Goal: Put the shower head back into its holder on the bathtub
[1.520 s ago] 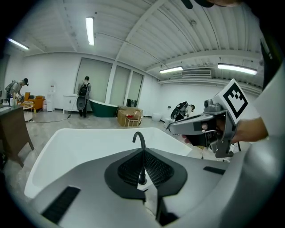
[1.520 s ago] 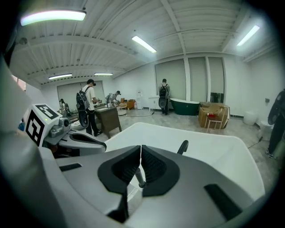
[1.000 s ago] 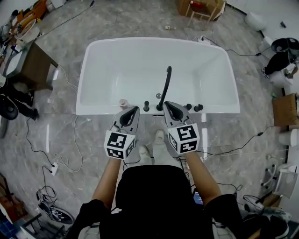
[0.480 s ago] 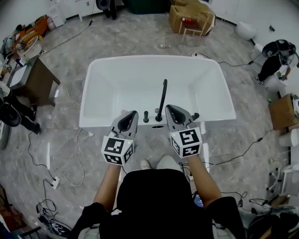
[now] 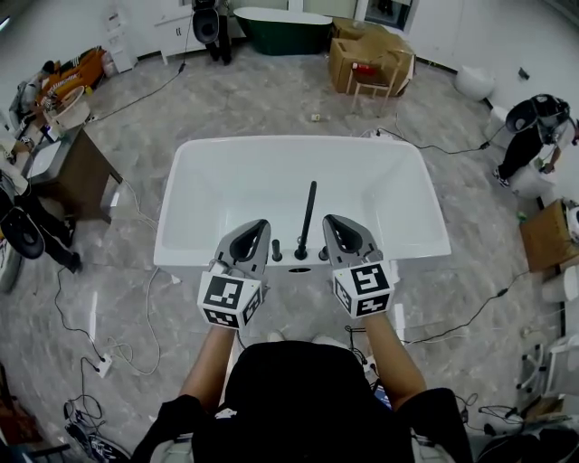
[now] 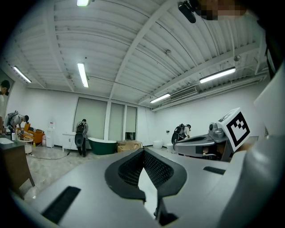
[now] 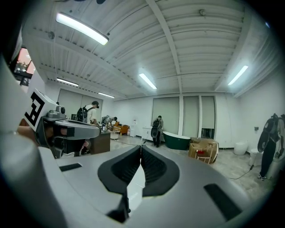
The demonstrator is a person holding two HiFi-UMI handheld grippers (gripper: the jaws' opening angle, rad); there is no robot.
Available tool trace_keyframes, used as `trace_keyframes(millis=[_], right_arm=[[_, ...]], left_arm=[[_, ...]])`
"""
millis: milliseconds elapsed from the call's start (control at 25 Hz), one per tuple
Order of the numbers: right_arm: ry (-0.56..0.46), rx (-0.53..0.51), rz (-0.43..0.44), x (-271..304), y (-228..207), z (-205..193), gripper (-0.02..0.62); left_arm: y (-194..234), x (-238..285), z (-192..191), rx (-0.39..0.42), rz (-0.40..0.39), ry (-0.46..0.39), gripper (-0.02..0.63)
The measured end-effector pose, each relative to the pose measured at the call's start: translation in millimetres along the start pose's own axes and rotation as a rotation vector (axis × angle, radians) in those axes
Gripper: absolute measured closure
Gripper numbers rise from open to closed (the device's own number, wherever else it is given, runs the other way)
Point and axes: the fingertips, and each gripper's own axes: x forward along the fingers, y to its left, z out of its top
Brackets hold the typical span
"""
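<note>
A white bathtub [image 5: 208, 194] fills the middle of the head view. On its near rim a slim black shower head [image 5: 308, 215] stands upright among small black knobs [image 5: 277, 252]. My left gripper [image 5: 261, 223] hangs above the rim just left of the shower head, jaws shut and empty. My right gripper [image 5: 332, 220] hangs just right of it, also shut and empty. Neither touches it. Both gripper views look level across the room: the left gripper [image 6: 143, 150] and the right gripper [image 7: 140, 146] each show pads pressed together with nothing between them.
Beyond the tub lie a dark green bathtub [image 5: 280, 23] and cardboard boxes [image 5: 366, 52]. A brown desk [image 5: 74, 155] stands at the left. Cables [image 5: 118, 316] trail over the marble floor. A person [image 5: 534, 127] bends down at the right.
Both grippers have risen together, still shut and side by side. The tub now sits lower beneath them, and more of the far room shows.
</note>
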Motion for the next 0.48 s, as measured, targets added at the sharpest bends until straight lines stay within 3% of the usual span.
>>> trace_keyframes(millis=[480], right_arm=[[-0.039,0.015,0.026,-13,-30,16,0.572]], left_arm=[[-29,11,21,0.004,0.028,-0.013,0.591]])
